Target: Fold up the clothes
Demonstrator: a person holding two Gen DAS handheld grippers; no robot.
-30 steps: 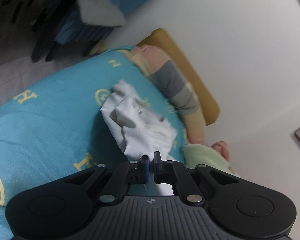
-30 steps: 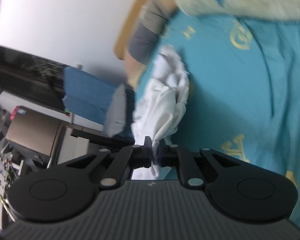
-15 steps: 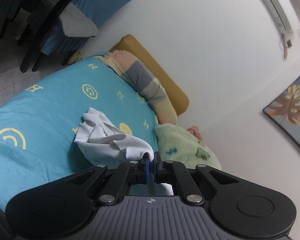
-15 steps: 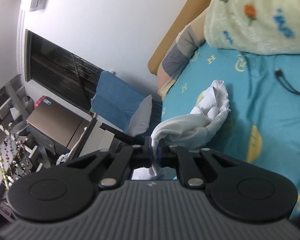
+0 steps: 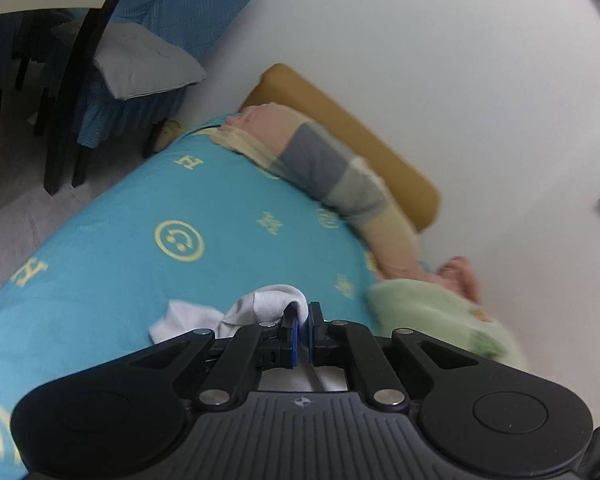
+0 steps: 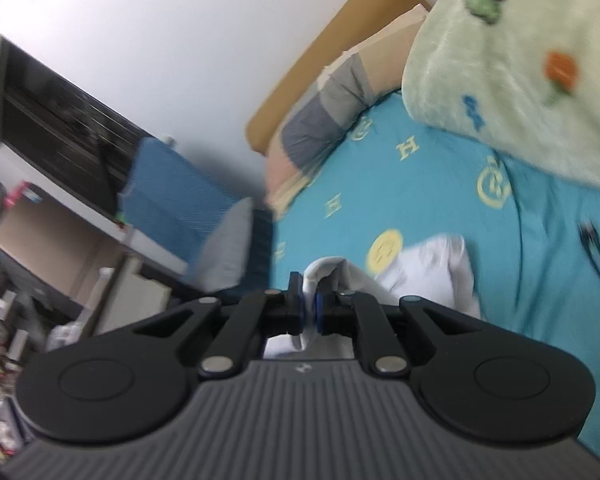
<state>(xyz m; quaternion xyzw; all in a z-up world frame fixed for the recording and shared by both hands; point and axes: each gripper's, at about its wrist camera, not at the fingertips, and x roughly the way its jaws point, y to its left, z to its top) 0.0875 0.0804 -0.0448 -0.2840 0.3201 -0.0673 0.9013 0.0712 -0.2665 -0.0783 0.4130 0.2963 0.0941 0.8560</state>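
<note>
A white garment (image 5: pixel 268 306) hangs bunched from my left gripper (image 5: pixel 303 314), which is shut on a fold of it above the turquoise bedspread (image 5: pixel 140 248). Most of the cloth is hidden under the gripper body. In the right wrist view the same white garment (image 6: pixel 432 268) trails over the bedspread (image 6: pixel 420 184), and my right gripper (image 6: pixel 309 298) is shut on another fold of it.
A striped pillow (image 5: pixel 332 176) lies against a mustard headboard (image 5: pixel 364 136). A green fleece blanket (image 6: pixel 512 72) is piled at the bed's right. A blue-covered chair with a grey cushion (image 5: pixel 140 64) stands beside the bed. A black cable (image 6: pixel 596 248) lies on the bedspread.
Both grippers have pulled back and lifted with the garment, so less cloth shows ahead of them. The crumpled heap on the bed has been drawn up and stretched out.
</note>
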